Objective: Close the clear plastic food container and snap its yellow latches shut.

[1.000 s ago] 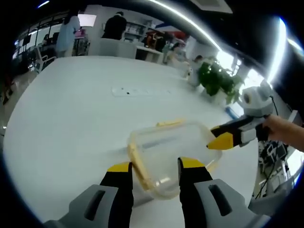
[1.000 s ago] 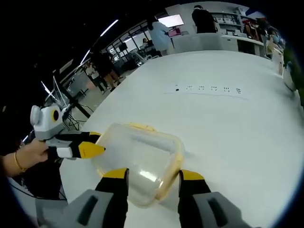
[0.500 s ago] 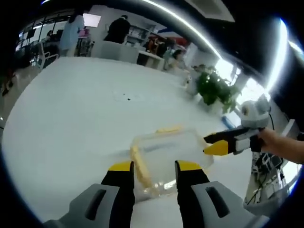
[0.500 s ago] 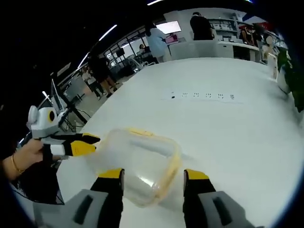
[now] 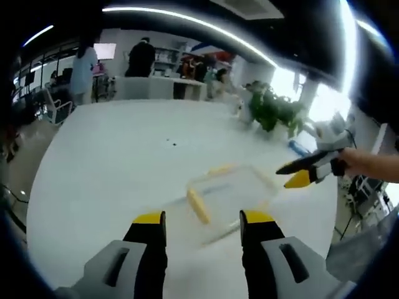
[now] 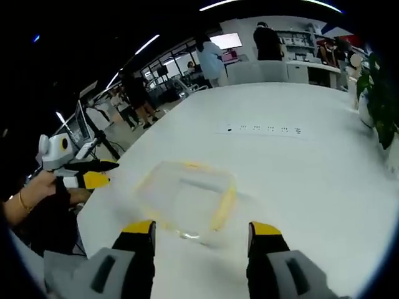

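Note:
The clear plastic food container lies flat on the white table, its lid on, with yellow latches along its sides. My left gripper stands open just short of the container, nothing between its jaws. My right gripper is open too, a little back from the container's near edge. In the left gripper view the right gripper hangs past the container's right end. The left gripper sits at the table's left edge in the right gripper view.
A row of small dark marks crosses the table's middle. A green plant stands at the table's far edge. People stand among desks and chairs beyond the table. A hand holds the right gripper.
Both grippers have drawn back from the container and away from each other, and their jaws have spread a little wider. The container has stayed on the table.

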Demonstrator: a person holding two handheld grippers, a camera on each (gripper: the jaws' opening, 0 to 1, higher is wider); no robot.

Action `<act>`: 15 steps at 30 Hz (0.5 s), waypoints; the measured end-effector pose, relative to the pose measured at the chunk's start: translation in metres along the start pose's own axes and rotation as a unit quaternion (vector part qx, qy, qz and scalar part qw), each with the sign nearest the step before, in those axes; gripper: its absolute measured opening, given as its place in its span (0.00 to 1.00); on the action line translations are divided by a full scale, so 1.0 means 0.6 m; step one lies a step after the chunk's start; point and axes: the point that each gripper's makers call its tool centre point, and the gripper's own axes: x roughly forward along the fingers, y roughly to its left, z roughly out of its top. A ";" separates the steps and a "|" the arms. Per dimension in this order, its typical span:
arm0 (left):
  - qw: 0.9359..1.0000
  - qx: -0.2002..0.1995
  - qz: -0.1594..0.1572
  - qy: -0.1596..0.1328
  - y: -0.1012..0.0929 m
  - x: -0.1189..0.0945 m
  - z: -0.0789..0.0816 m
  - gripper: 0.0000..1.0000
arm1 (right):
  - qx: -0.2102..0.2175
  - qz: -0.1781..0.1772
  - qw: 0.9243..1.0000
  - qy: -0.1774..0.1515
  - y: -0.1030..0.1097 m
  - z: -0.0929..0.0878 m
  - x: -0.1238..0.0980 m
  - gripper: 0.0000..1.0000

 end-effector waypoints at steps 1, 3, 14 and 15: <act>1.000 0.003 0.002 -0.003 -0.001 -0.005 0.002 0.47 | 0.002 0.000 1.000 -0.003 0.002 0.001 -0.005 0.60; 1.000 0.008 0.004 -0.007 -0.006 -0.016 0.004 0.49 | 0.001 -0.002 1.000 -0.007 0.007 0.000 -0.017 0.62; 0.999 0.042 0.026 -0.023 -0.031 -0.073 -0.001 0.58 | -0.002 0.005 1.000 -0.024 0.041 -0.024 -0.069 0.67; 0.999 0.042 0.027 -0.024 -0.032 -0.078 -0.002 0.59 | -0.002 0.005 1.000 -0.024 0.043 -0.028 -0.074 0.68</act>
